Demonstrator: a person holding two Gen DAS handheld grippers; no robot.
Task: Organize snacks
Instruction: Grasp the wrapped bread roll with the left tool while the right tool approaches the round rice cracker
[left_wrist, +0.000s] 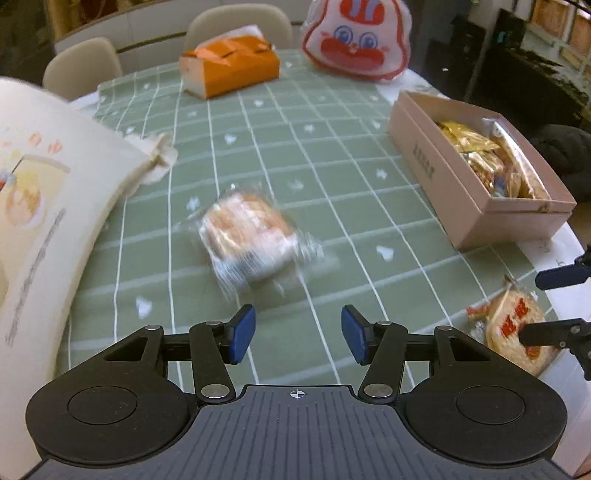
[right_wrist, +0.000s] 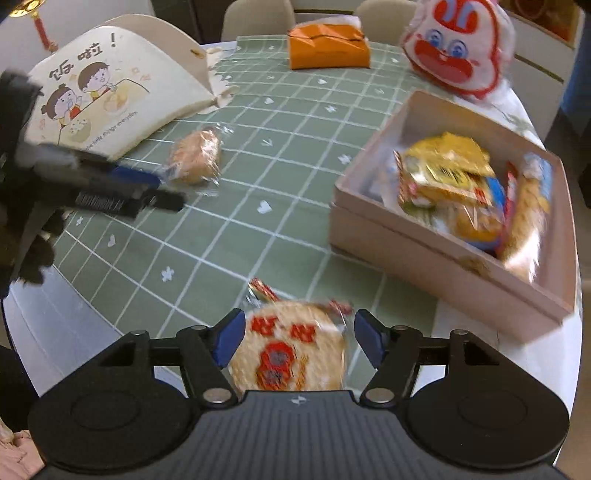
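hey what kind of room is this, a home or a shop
Probably a home dining area: a table under a green checked tablecloth, upholstered chairs behind it, and an orange tissue box beside an open snack box.

Light: even, soft indoor; faint shadows are cast.
Blur: wrapped bun (left_wrist: 248, 236) and box snacks (right_wrist: 469, 199) are smeared.
Distortion: grid lines are bowed beyond the bun, toward the edges.

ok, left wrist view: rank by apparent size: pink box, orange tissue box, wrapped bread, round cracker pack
1. pink box
2. and 3. wrapped bread and orange tissue box: look alike; bread is nearer and blurred, so unranked.
4. round cracker pack, partly hidden behind the right tongs.
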